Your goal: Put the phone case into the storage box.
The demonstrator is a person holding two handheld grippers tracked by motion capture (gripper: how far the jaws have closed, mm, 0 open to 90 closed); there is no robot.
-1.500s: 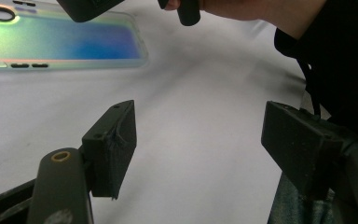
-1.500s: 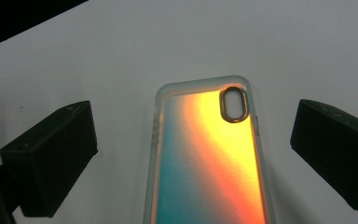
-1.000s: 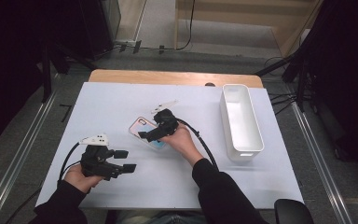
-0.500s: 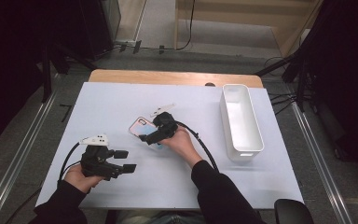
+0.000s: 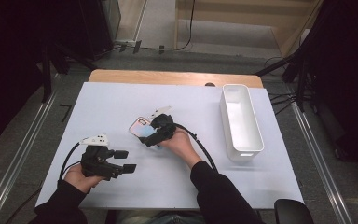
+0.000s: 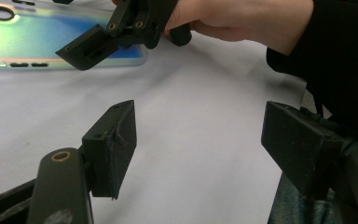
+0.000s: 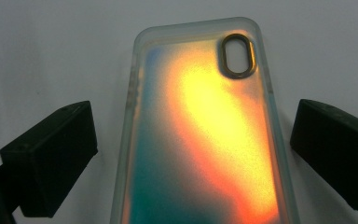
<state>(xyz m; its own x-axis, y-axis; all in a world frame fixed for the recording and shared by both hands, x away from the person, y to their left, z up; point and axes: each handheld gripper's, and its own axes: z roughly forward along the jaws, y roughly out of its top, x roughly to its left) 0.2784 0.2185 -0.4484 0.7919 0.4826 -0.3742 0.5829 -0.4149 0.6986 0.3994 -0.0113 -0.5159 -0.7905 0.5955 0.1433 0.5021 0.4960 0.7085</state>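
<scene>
An iridescent phone case (image 7: 200,135) with an oval camera hole lies flat on the white table, near its middle in the high view (image 5: 140,128). My right gripper (image 7: 193,140) hovers over the case, open, with one jaw on each side of it and neither touching. From above, that gripper (image 5: 154,136) covers the case's near end. My left gripper (image 5: 123,161) is held open at the front left of the table, with nothing between its jaws (image 6: 200,149). The left gripper view shows the case (image 6: 28,42) and the right gripper (image 6: 107,37) farther off.
A long white bin (image 5: 241,120) stands empty at the right of the table. The table's wooden back edge (image 5: 168,77) shows beyond the white sheet. Black cables trail from both grippers across the front of the table.
The right gripper has shifted slightly over the case. The left gripper has stayed put.
</scene>
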